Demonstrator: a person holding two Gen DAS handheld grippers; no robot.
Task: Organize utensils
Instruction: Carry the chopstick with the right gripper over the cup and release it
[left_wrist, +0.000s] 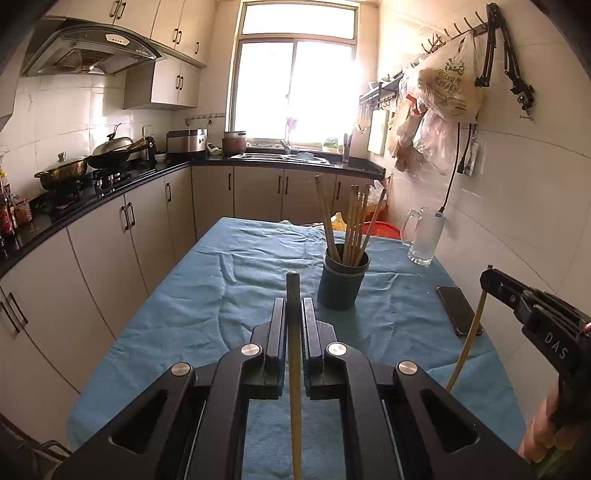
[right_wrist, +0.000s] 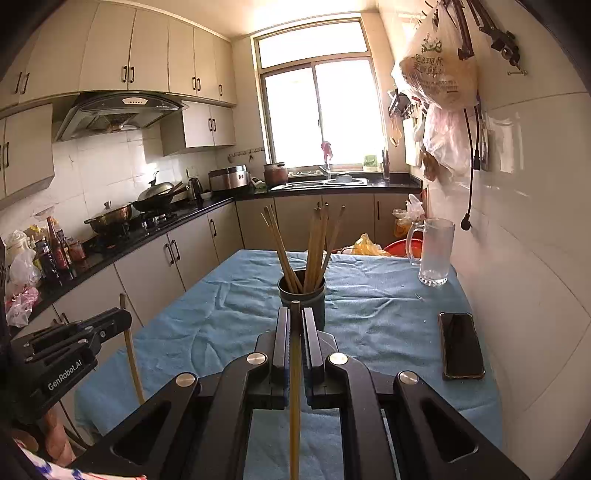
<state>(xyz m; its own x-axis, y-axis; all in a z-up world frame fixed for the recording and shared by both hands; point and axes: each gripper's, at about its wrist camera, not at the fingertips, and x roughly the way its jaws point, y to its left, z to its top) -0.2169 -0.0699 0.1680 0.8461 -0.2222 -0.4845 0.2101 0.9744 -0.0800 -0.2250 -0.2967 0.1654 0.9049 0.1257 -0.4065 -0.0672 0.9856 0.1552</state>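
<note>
A dark cup (left_wrist: 343, 282) holding several wooden chopsticks (left_wrist: 354, 225) stands on the blue cloth of the table (left_wrist: 236, 273); it also shows in the right wrist view (right_wrist: 303, 297). My left gripper (left_wrist: 294, 306) is shut on one chopstick (left_wrist: 294, 369), held above the table just short of the cup. My right gripper (right_wrist: 295, 317) is shut on another chopstick (right_wrist: 294, 387), directly before the cup. In the left wrist view the right gripper (left_wrist: 491, 278) shows at the right with its chopstick (left_wrist: 467, 339); in the right wrist view the left gripper (right_wrist: 114, 321) shows at the left with its chopstick (right_wrist: 131, 354).
A glass mug (left_wrist: 424, 236) stands at the table's far right by the tiled wall. A black phone (left_wrist: 460, 310) lies on the cloth at the right. Kitchen cabinets and a counter with pots (left_wrist: 74, 173) run along the left. Plastic bags (left_wrist: 443, 81) hang on the wall.
</note>
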